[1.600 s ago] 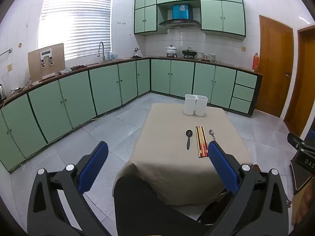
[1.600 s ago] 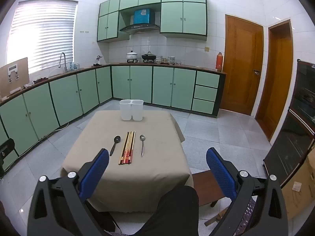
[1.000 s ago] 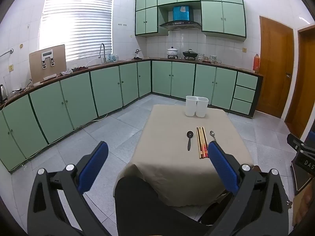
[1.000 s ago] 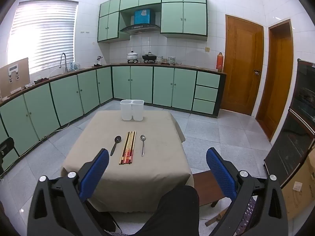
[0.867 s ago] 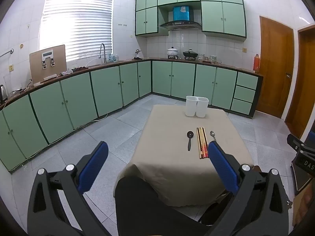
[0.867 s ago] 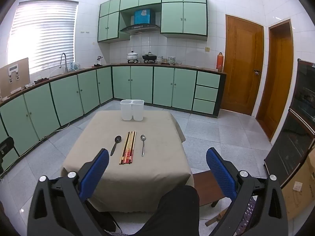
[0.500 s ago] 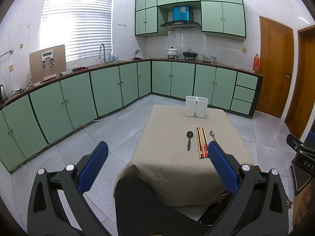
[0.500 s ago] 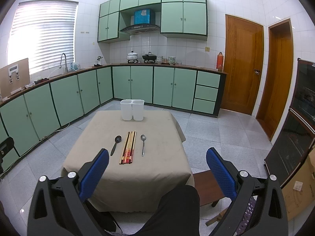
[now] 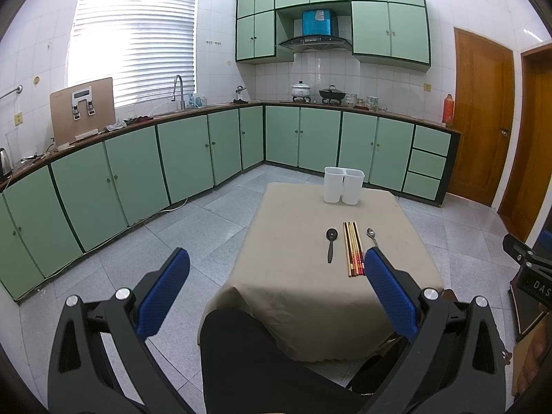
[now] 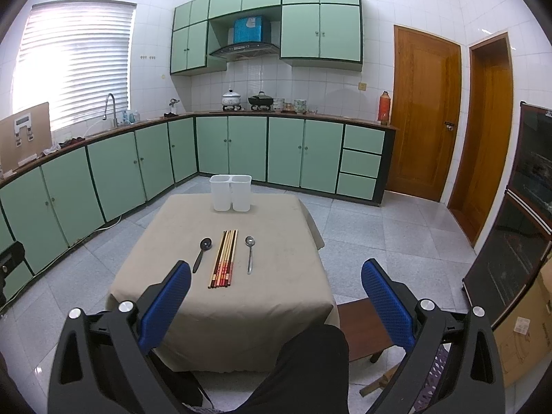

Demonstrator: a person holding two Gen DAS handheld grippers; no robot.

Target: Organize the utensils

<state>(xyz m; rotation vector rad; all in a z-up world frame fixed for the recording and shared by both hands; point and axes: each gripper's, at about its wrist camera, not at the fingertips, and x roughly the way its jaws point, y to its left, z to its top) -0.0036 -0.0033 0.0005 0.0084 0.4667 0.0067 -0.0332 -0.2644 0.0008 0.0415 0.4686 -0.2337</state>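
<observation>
A: What lies on the worktop, taking the two-compartment white utensil holder as landmark?

B: The holder stands upright at the far edge of the beige-clothed worktop. Nearer the viewer than the holder, well apart from it, three things lie in a row, all lengthwise toward it. A bundle of chopsticks lies in the middle, its red-banded ends on the side away from the holder. A black spoon lies just left of the bundle, and a metal spoon just right, each with its bowl toward the holder. Neither spoon touches the chopsticks.

A: And the same row in the left wrist view?

B: The holder is again farthest. The black spoon, the chopsticks and the metal spoon lie nearer; the metal spoon's handle end is hidden behind a blue pad.

A: State of the tongs?

B: The left tongs are spread wide with nothing between the pads, held off the worktop's near left side. The right tongs are likewise spread wide and grasp nothing, held short of the worktop's near edge, well apart from all utensils.

A: Anything else near the holder?

B: Green cabinets run behind it.
</observation>
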